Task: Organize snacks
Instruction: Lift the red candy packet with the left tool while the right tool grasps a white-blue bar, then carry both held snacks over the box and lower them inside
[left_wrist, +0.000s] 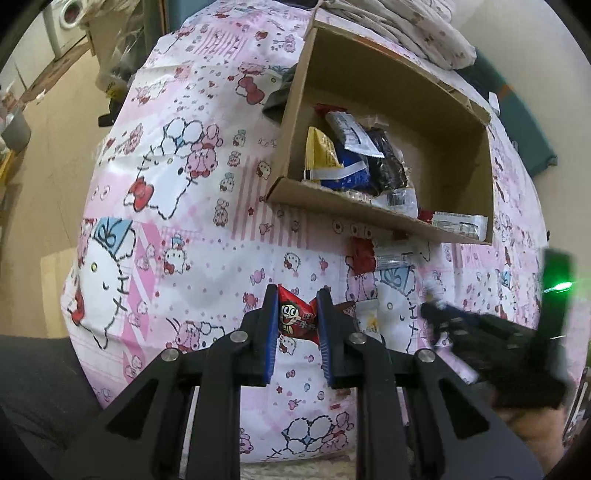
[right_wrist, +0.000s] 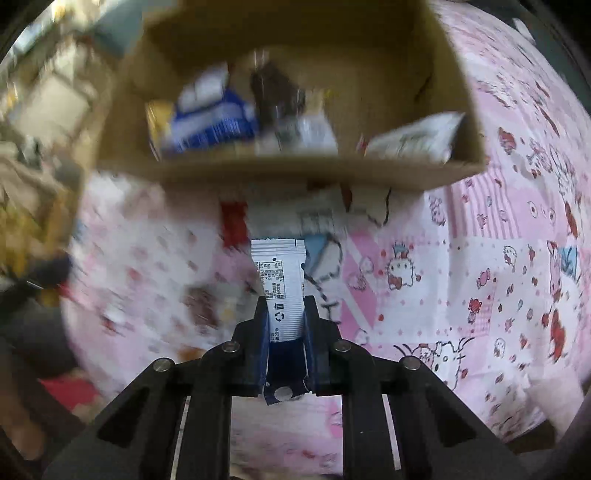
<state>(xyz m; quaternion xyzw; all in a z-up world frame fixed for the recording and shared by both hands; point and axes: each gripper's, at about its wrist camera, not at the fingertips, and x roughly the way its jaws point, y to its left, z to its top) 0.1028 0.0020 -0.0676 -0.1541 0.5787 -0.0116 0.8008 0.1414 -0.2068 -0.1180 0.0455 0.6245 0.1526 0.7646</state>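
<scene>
Two grips loaded | my left gripper pinches a red snack packet above the bedsheet; my right gripper clamps a white sachet | best carried over the cardboard box rim, then released well inside.
</scene>
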